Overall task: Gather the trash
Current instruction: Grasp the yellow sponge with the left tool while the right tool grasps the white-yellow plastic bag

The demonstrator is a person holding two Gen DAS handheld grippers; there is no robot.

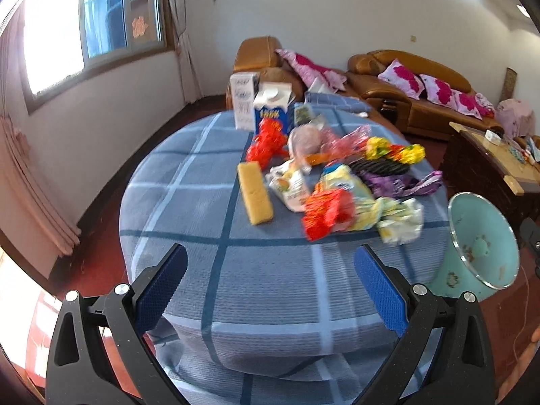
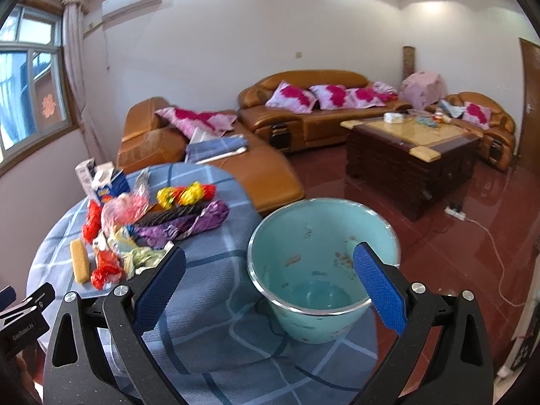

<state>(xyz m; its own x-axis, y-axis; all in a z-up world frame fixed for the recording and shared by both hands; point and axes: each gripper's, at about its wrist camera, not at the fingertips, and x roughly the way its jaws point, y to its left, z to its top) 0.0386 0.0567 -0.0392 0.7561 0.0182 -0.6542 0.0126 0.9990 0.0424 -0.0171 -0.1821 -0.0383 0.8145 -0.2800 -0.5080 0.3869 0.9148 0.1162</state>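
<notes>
A heap of crumpled wrappers (image 1: pixel 337 185) in red, yellow, pink and purple lies on the round table with the blue checked cloth (image 1: pixel 263 287); the same wrappers (image 2: pixel 141 233) show at the left in the right wrist view. A yellow sponge (image 1: pixel 254 192) lies beside them. A teal bin (image 2: pixel 320 270) stands on the floor at the table's right edge, its inside stained. My left gripper (image 1: pixel 270 276) hangs open over the near part of the table, short of the heap. Open and holding nothing, my right gripper (image 2: pixel 270 276) hovers over the table's edge and the bin's rim.
Two cartons (image 1: pixel 260 108) stand at the table's far side. Brown leather sofas with pink cushions (image 2: pixel 320 108) line the back wall, and a dark coffee table (image 2: pixel 408 148) stands on the red floor. A power strip and cable (image 2: pixel 455 212) lie on the floor.
</notes>
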